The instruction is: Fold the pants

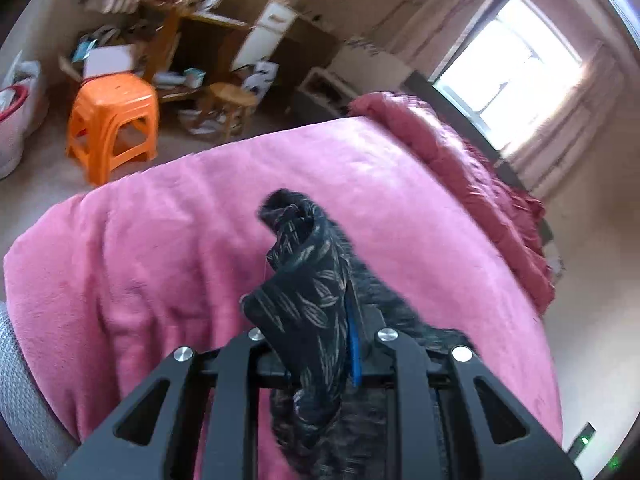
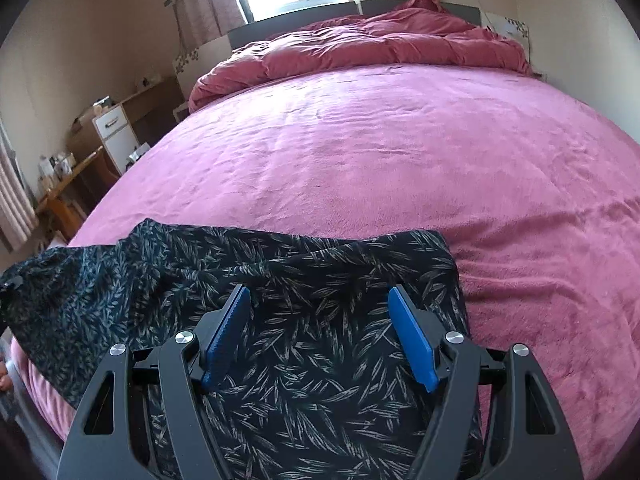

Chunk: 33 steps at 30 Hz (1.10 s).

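Two tongs are working over a pink blanket (image 2: 360, 160) on a bed. Left tongs (image 1: 320, 320) are pinching a bunched fold of the dark leaf-print pants (image 1: 308, 300); the jaws are standing narrow, with cloth wedged between them and only a sliver of one blue pad (image 1: 354, 352) peeking out beside the fabric. The gathered cloth is sticking up past the tips and draping back down under the frame. Right tongs (image 2: 320, 300) are hovering wide over the pants (image 2: 304, 360), nothing between the jaws, both blue pads (image 2: 412, 340) showing clear, with the fabric spreading flat below and to the left of them. The pants' edge is lying just beyond the tips, with bare blanket ahead and to the right. Past the left tongs, an orange stool (image 1: 112, 120) is standing on the floor off the bed's edge.
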Each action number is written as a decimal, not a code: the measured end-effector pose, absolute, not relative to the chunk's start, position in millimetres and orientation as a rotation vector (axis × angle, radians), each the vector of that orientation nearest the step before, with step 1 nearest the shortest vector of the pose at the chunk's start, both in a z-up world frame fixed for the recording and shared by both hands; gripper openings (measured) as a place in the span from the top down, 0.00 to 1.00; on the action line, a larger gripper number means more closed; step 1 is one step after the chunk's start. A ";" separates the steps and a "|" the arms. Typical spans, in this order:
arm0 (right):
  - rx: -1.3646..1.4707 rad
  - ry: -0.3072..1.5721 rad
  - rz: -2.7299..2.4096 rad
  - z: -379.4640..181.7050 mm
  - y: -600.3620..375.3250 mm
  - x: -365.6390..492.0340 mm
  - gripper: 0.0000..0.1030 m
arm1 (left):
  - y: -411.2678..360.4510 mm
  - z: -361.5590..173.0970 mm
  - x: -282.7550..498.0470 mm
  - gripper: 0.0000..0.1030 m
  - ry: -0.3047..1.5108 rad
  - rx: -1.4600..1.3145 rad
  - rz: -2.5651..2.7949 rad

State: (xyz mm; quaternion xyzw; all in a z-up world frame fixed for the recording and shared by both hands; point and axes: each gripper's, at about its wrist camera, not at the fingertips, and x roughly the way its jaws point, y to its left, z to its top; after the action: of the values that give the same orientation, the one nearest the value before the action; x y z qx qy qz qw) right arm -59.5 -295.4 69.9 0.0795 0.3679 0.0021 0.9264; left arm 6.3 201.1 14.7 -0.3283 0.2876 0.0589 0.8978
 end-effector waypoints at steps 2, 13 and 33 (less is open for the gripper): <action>0.167 0.755 0.006 69.8 -295.4 -59.4 0.32 | 189.5 26.5 5.9 0.82 0.578 -0.655 0.088; 0.233 0.735 0.077 72.9 -292.3 -62.5 0.32 | 80.8 73.3 7.1 0.83 0.557 -0.413 -0.134; 0.587 0.812 0.418 58.4 -298.8 -55.2 0.29 | -124.6 22.8 -31.7 0.63 0.655 0.107 -0.476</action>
State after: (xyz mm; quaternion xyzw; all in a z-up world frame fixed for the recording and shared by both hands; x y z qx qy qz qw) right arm -55.2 -298.8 58.4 0.2793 0.3866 0.1990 0.8561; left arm -31.7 -124.6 22.8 0.0518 0.3186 -0.2316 0.9177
